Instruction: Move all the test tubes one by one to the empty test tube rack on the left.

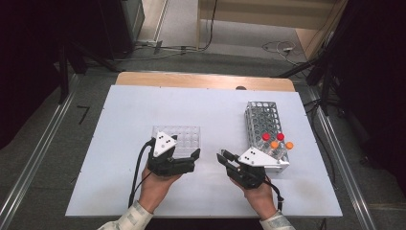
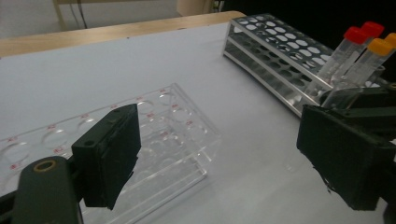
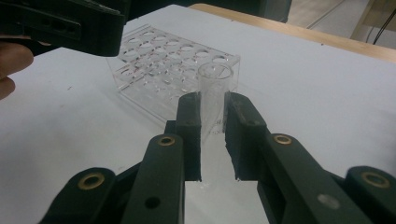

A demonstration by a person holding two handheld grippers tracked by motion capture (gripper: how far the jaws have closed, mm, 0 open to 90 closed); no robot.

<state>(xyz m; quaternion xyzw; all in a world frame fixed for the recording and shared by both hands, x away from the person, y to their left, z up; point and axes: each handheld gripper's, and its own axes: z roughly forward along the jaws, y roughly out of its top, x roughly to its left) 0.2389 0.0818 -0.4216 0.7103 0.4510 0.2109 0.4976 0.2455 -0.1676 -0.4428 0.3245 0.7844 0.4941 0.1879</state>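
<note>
The right tongs point(image 3: 212, 135) squeeze a clear tube point(image 3: 214, 95) that has no cap. The left tongs point(image 2: 219, 154) are wide apart with nothing in them, beside the clear rack point(image 2: 154, 140).

No text, brand or no. is reading clearly anywhere. Tiny red marks are sitting beside the wells on the clear rack point(image 2: 154, 135), too small to read; faint print is showing on the clear tube point(image 3: 214, 100), also illegible.
</note>
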